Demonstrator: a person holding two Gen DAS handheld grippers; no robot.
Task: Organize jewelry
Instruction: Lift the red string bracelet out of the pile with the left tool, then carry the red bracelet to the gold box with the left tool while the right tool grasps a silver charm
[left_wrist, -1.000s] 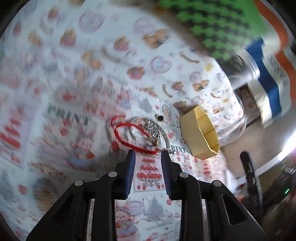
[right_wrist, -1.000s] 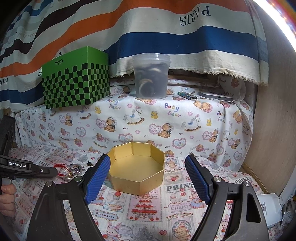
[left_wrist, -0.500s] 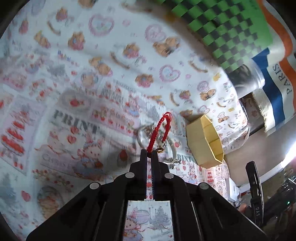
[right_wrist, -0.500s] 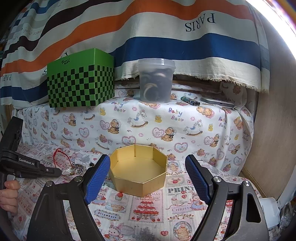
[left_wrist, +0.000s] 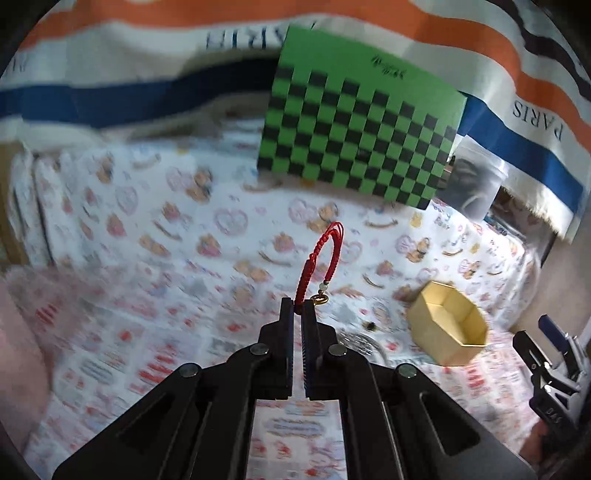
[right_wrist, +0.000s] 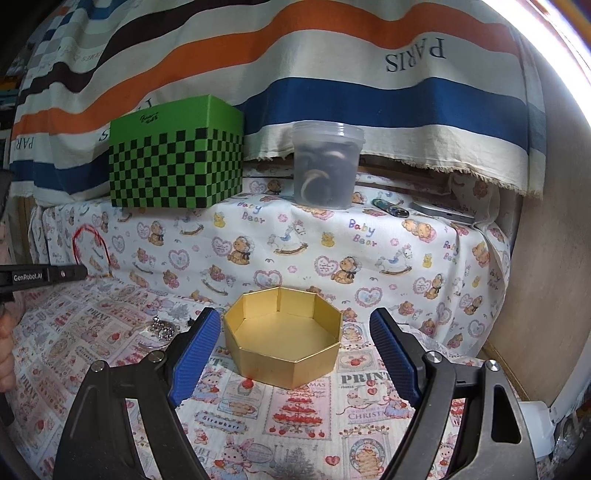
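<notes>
The left claw (left_wrist: 297, 308) has its jaws pressed together on the end of a red cord bracelet (left_wrist: 322, 258), which stands up in a loop just above its tips, clear of the tabletop (left_wrist: 155, 332). A pale bead and a small gold ring (left_wrist: 320, 298) hang at the loop's right end, right beside the claw tip. Below and slightly right of that claw, a small pile of silvery jewelry (left_wrist: 358, 338) lies on the patterned cloth; the blur makes it hard to say what pieces it holds. Farther right sits an open gold box (left_wrist: 448, 326), empty as far as its floor shows.

The right claw (right_wrist: 293, 354) is spread wide and holds nothing, its blue pads (right_wrist: 195, 354) flanking the gold box (right_wrist: 282, 338), which sits just ahead between them. To its left lies the silvery jewelry (right_wrist: 162, 328), and farther left and higher the left claw (right_wrist: 83, 272) holds the red bracelet (right_wrist: 90, 245) in the air. Behind, on a raised ledge, stand a green checkered box (right_wrist: 177, 166) and a cloudy plastic tub (right_wrist: 327, 164).
</notes>
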